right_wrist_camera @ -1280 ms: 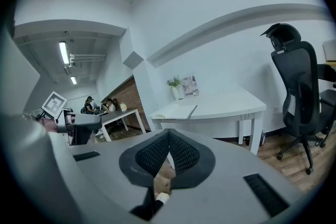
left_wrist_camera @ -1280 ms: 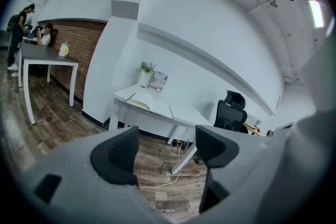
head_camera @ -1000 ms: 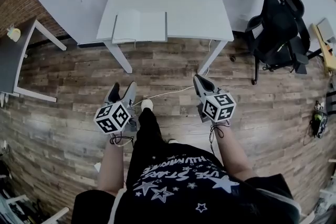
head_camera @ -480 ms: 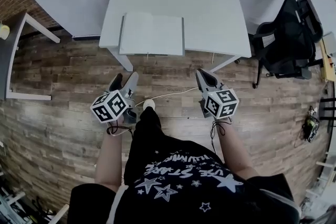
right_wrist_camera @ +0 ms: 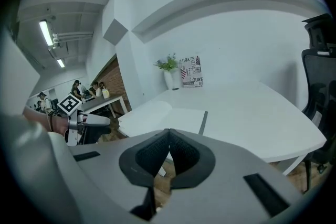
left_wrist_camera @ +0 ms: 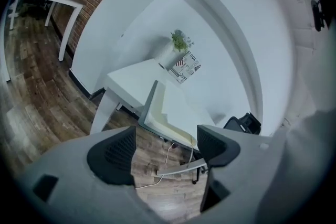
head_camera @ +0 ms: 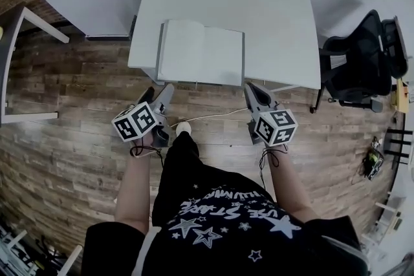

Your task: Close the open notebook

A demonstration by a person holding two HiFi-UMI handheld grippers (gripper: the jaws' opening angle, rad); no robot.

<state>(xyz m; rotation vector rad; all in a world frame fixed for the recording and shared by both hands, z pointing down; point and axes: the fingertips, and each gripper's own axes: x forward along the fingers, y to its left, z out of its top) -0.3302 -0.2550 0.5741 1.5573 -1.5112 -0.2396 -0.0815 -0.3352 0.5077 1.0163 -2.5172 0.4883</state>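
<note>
Head view: open notebook lies flat on the white table, pages up, right at the near edge and toward the table's left half. The spread's long axis runs left-right along that edge; the spine points straight away from me toward the wall. Dark cover edges show at both outer sides. My left gripper and right gripper are both low over the wood floor, just short of the table edge, tips aimed at the notebook and not touching it. The left one sits below the notebook's left corner, the right one below its right corner. White cable runs on the floor between them. Black chair stands off the table's right end.

Left gripper view: my left gripper has its jaws wide apart, nothing in them. Notebook shows beyond the gap, left page stack looking thicker, with the near corner toward me. Potted plant and a printed sign stand at the far side of the table by the wall.

Right gripper view: my right gripper has its pads pressed together, gripping nothing. Notebook lies ahead on the table, its dark right cover edge running away from me. Left gripper shows at the left.
</note>
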